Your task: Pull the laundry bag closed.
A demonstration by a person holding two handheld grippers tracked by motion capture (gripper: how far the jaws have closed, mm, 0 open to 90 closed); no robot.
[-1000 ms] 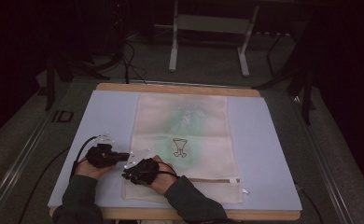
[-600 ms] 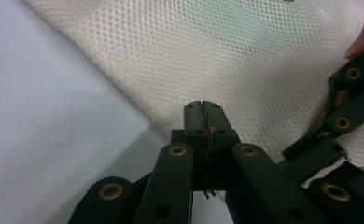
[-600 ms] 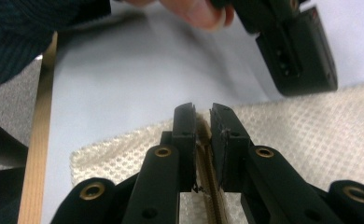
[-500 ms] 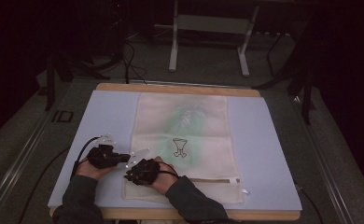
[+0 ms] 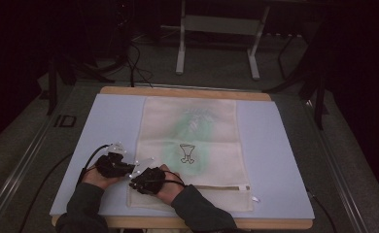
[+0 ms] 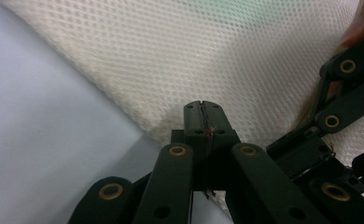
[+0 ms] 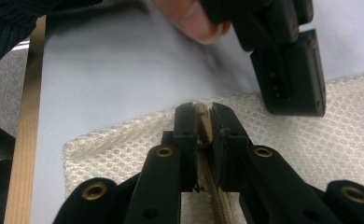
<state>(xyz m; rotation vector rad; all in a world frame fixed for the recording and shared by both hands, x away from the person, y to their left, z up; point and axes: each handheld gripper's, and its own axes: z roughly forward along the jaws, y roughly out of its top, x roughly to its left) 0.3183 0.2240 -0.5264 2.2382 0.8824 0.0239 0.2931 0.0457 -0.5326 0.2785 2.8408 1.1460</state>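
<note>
Blue mat [image 5: 105, 126]; mesh bag [image 7: 124, 135] in right claw [image 7: 203, 114]

This looks like a lab or recording studio rather than a home — the surroundings are dark, with black cables [image 5: 134, 63] trailing over a grey carpeted floor [image 5: 27, 145]. A wooden table [image 5: 187, 92] carries a pale blue mat [image 5: 284, 160], and behind it stands a grey metal stand [image 5: 216, 29] — bare equipment, nothing domestic.
</note>
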